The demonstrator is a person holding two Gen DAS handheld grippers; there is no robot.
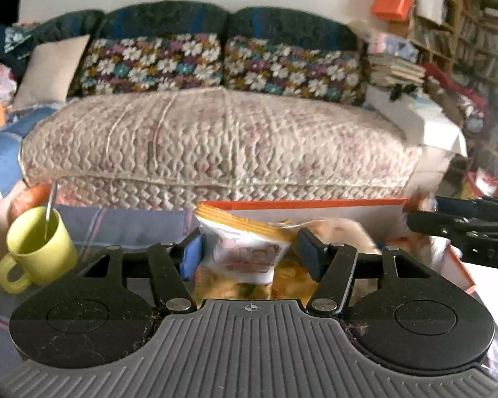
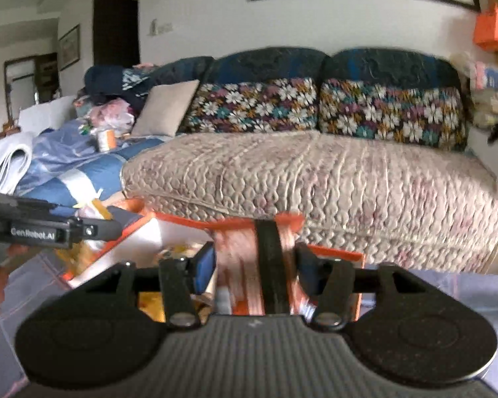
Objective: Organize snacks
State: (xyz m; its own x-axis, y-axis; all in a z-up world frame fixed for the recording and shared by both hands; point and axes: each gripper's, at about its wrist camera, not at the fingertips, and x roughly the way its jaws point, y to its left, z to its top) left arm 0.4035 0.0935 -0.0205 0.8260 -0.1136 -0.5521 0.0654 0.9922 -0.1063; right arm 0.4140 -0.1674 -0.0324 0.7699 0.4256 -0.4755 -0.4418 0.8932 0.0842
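The left gripper was clamped on a white and orange snack packet, held upright over the orange-rimmed box, probably so it could drop in among the other snacks. The right gripper pinched a blurred orange and black packet above the same box. A green mug with a spoon stood just left, clear of the work; beyond lay the sofa

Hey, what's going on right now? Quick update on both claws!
Left gripper shut on snack packet. Right gripper shut on blurred orange packet. Both over orange-rimmed box. Green mug nearby.
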